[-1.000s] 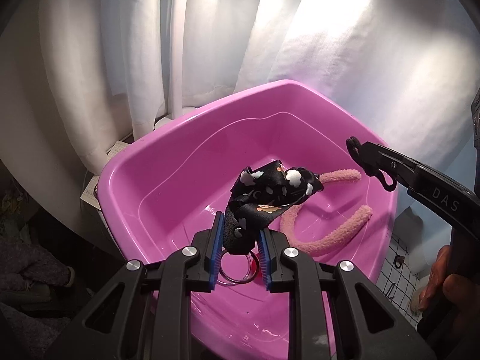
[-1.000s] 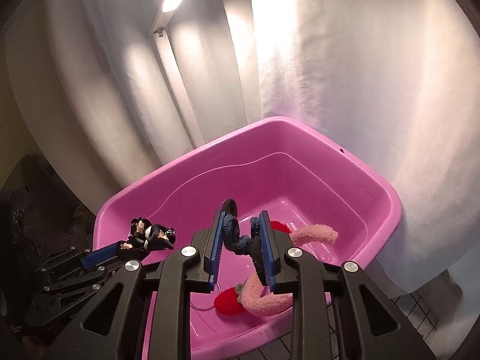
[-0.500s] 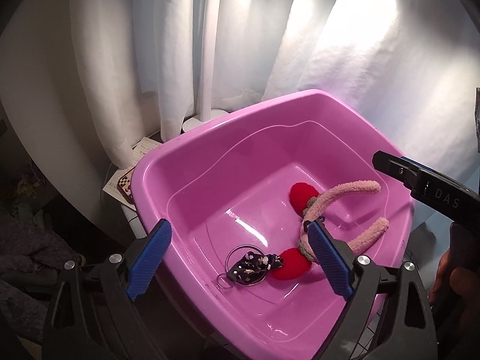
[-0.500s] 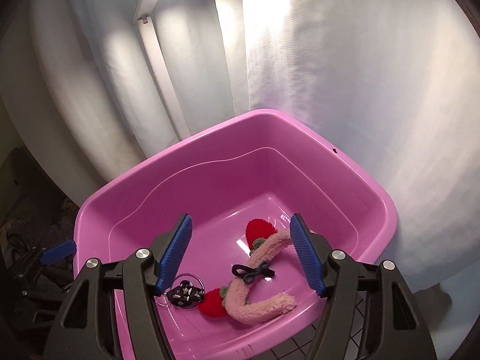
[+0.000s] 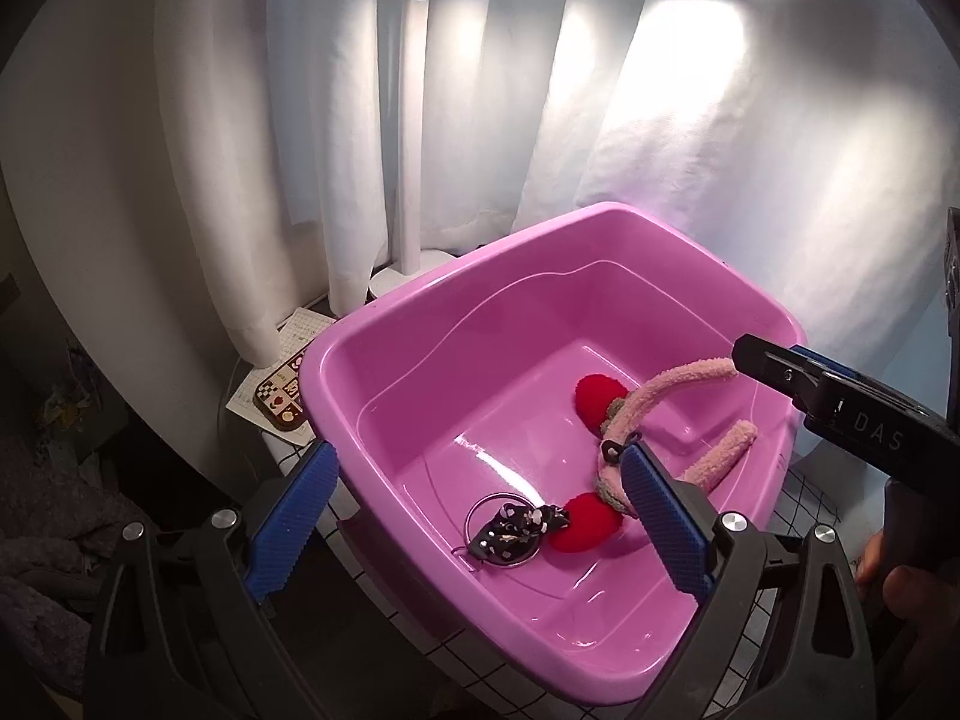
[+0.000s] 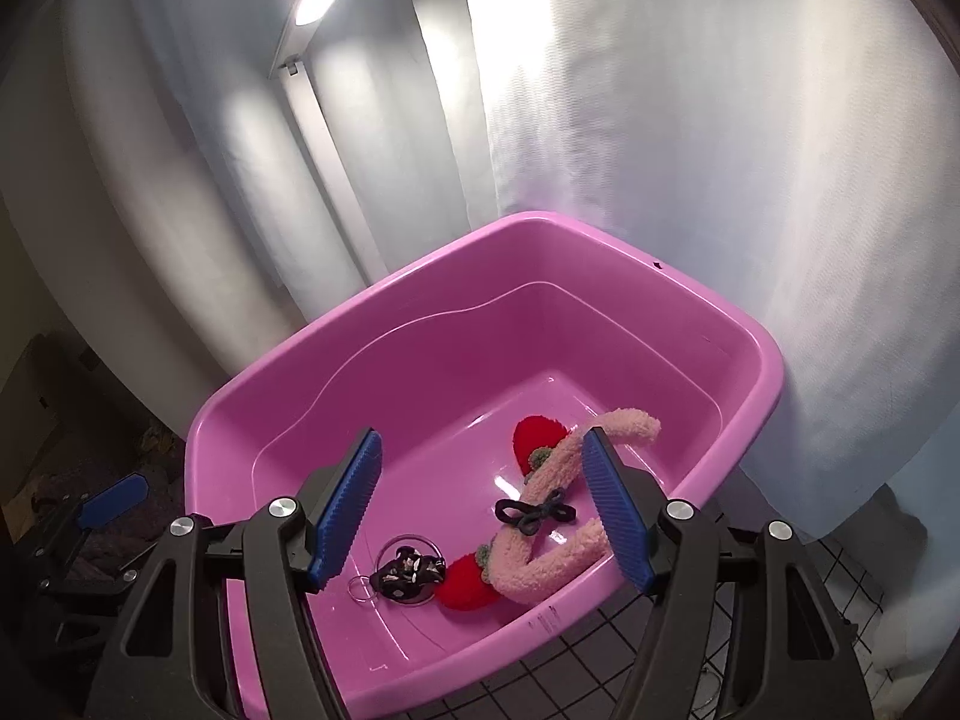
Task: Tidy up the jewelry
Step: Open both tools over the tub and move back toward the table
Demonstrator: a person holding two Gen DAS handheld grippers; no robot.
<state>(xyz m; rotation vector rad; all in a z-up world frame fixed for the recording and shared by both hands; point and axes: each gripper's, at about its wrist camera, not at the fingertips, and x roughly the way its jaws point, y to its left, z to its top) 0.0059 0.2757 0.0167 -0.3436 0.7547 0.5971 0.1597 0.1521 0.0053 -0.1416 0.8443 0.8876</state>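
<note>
A pink plastic tub [image 5: 420, 324] [image 6: 456, 276] holds a fuzzy pink headband [image 5: 720, 456] [image 6: 552, 546] with red strawberries [image 5: 585, 531] [image 6: 534, 435]. A small dark bow [image 6: 534, 510] lies on the headband. A black patterned scarf on metal rings [image 5: 516, 531] [image 6: 411, 570] lies beside it. My left gripper [image 5: 480, 528] is open and empty above the tub's near edge. My right gripper [image 6: 483, 516] is open and empty above the tub, and shows at the right of the left wrist view [image 5: 840, 408].
White curtains hang behind the tub. A white lamp [image 5: 414, 228] stands at the back left with its light bar overhead. A patterned card and papers [image 5: 279, 399] lie left of the tub. A white grid-tiled surface [image 6: 600, 672] lies under the tub.
Both grippers opened and drew back. The scarf with rings dropped from my left gripper into the tub; the dark bow dropped from my right gripper onto the headband.
</note>
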